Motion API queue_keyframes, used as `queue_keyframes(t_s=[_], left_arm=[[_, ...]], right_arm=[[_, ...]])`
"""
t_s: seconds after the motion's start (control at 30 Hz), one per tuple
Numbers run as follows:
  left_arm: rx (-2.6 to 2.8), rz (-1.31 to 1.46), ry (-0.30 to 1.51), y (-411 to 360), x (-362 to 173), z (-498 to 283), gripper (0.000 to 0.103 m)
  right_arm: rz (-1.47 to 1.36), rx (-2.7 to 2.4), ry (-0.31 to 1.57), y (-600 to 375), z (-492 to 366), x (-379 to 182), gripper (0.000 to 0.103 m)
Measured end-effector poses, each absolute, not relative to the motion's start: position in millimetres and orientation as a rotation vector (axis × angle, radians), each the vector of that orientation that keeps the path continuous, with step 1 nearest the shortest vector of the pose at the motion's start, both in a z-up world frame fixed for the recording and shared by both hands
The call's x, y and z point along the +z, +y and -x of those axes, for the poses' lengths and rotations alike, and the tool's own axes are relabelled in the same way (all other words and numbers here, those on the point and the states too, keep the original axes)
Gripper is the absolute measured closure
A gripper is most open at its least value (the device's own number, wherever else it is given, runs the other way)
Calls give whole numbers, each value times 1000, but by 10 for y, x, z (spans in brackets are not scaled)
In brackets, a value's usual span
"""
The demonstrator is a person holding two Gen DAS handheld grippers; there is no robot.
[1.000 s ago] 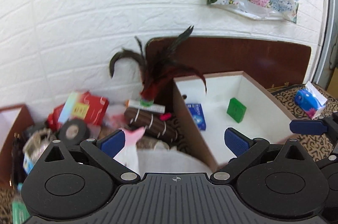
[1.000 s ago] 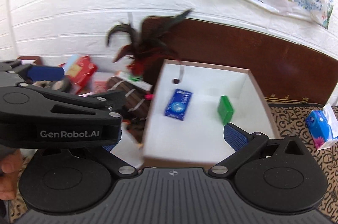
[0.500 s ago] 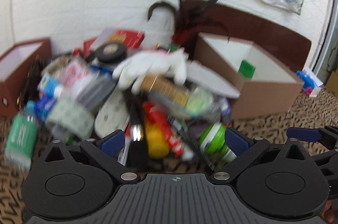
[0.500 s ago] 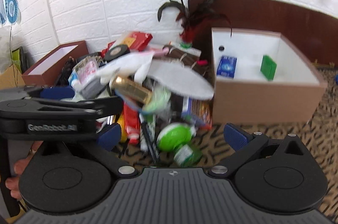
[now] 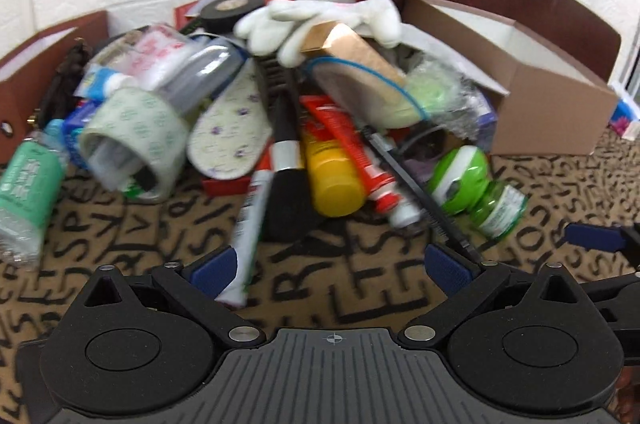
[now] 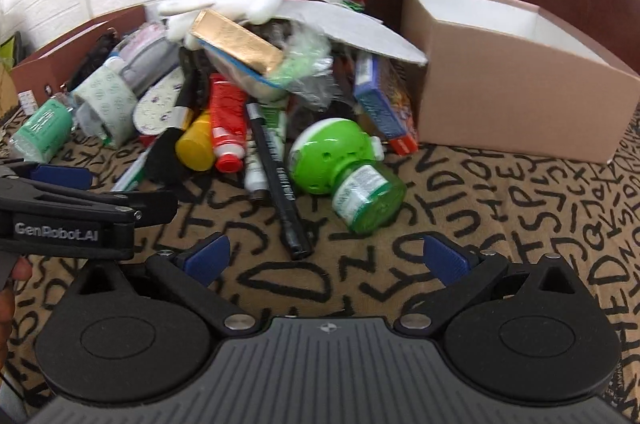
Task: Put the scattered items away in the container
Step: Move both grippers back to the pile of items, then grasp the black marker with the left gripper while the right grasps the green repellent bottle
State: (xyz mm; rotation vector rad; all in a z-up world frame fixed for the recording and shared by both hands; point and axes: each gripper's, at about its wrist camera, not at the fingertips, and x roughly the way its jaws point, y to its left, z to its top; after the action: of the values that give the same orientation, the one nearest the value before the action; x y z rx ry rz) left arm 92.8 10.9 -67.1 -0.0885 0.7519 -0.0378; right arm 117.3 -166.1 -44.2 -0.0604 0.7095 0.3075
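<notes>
A: Item one, left claw (image 5: 333, 271): how is it recorded?
B: Fingers spread wide, nothing held; a white marker (image 5: 249, 224) is seen lying just past its left finger, on the letter-patterned surface (image 5: 360, 288).

A: Right claw (image 6: 327, 256)?
B: Likewise spread wide and empty. A black pen (image 6: 280, 179) is noted ahead of it, its tip nearest the claw.

A: Scattered items?
B: Heaped together beyond both claws: green plug-in bottle (image 6: 348, 175), yellow bottle (image 5: 332, 179), red tube (image 5: 352, 147), black brush (image 5: 286, 179), clear tape roll (image 5: 132, 143), white glove (image 5: 320, 19) topping the pile over a copper-coloured box (image 5: 352, 51).

A: Container?
B: Brown box, white-lined (image 6: 516, 95), stood to the right of the heap, touching its edge; contents cannot be told from either view.
</notes>
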Motion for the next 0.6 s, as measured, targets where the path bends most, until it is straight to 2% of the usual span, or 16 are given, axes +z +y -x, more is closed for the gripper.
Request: queue_keyframes(t_s=[0.1,0.37,0.47,0.53,0.6], left_arm=[[-52,128,763,6,-698,-1027,0],[-63,185,819,-222,-866,-1276,12],[-73,185,826,-259,-898,-1334,12],[-72,178,827,-285,-904,-1366,12],[-76,167,823,-315,-911,-1390,16]], right_arm=[[52,290,711,-1795,-1250,-443,3],[119,281,707,-1967,-1456,-513,24],[97,343,712,-1997,-1511,-585,30],[90,378,698,-1992,-1545,-609,31],[94,405,688,-1975,-1578,-621,31]])
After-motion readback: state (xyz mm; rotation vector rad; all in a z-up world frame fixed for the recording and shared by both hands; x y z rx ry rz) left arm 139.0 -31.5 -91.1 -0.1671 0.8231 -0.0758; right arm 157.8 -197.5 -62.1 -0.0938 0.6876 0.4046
